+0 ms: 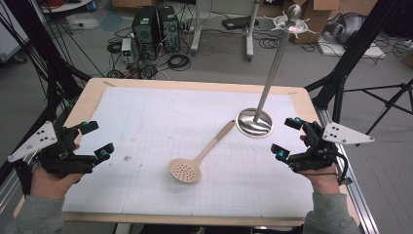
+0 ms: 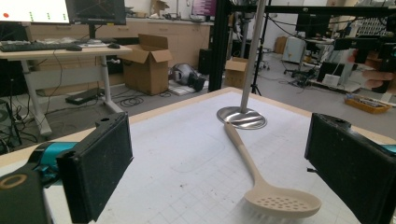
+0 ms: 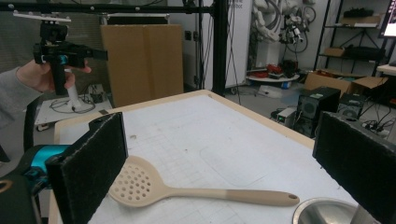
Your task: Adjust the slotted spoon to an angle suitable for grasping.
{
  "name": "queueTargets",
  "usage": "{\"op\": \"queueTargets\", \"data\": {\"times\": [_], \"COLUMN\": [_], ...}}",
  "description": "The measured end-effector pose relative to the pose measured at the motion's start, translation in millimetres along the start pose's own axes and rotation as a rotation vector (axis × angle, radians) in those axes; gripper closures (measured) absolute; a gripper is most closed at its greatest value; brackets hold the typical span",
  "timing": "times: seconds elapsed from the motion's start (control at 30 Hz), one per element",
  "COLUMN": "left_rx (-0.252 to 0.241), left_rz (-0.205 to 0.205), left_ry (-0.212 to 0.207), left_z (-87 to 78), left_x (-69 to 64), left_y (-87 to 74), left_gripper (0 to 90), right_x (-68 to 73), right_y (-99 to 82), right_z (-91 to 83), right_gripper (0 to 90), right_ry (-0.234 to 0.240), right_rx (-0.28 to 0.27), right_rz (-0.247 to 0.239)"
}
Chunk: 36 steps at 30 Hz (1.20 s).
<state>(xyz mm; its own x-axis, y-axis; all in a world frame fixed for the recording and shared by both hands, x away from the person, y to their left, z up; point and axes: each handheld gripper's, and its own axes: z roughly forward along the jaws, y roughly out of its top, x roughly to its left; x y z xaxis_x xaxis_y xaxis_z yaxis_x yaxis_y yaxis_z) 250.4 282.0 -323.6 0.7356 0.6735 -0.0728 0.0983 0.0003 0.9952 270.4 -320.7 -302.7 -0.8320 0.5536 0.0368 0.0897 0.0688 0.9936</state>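
Left gripper (image 1: 96, 139): held in a person's hand at the near left edge of the worktop (image 1: 146, 97); jaws spread wide apart with nothing between them; in the left gripper view its two black pads (image 2: 100, 170) frame the slotted spoon without touching it
Right gripper (image 1: 287, 138): held in the other hand at the near right edge; jaws likewise wide apart and empty; its grey three-cornered plate points outward over the worktop's edge; in the right gripper view the pads (image 3: 91, 163) stand either side of the spoon, clear of it
Slotted spoon (image 1: 195, 161): beige, lying flat on the white gridded sheet near the middle of the worktop, between the two grippers and apart from both; perforated bowl toward the person, handle slanting away to the right; the handle's tip lies just beside the stand's round base
Stand (image 1: 272, 68): polished metal pole rising upright from a round mirror-like base (image 1: 253, 123) on the right half of the worktop; a small crown of hooks and a ball at its top; near the right gripper, not touched by it
Worktop: pale wood rim around the white sheet; computer towers (image 1: 156, 27) and loose cables on the floor beyond its far edge
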Motion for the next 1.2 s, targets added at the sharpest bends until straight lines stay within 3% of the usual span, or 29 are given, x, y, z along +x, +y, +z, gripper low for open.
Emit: {"op": "queueTargets", "data": {"times": [0.4,0.5,0.77,0.83,1.2], "left_rx": [0.011,0.011,0.008,0.015,0.034], "left_rz": [-0.008,-0.010,-0.020,-0.021,-0.019], "left_ry": [-0.014,-0.013,0.005,0.008,0.006], "left_z": [2.0,0.4,-5.6,-5.1,-3.4], "left_x": [-2.0,-1.8,0.3,0.2,-2.0], "left_y": [-2.9,-3.1,-5.2,-6.6,-12.0], "left_gripper": [7.9,7.9,7.9,7.9,7.9], "right_x": [4.4,4.7,3.2,6.2,5.8], "right_y": [-5.8,-8.1,-15.0,-16.4,-23.8], "right_z": [12.3,19.1,30.1,33.0,47.3], "right_gripper": [5.9,19.9,39.3,49.1,73.5], "right_ry": [0.001,0.016,0.010,0.006,-0.008], "right_rx": [0.042,0.049,0.086,0.101,0.130], "right_rz": [-0.005,-0.023,-0.030,-0.039,-0.030]}}
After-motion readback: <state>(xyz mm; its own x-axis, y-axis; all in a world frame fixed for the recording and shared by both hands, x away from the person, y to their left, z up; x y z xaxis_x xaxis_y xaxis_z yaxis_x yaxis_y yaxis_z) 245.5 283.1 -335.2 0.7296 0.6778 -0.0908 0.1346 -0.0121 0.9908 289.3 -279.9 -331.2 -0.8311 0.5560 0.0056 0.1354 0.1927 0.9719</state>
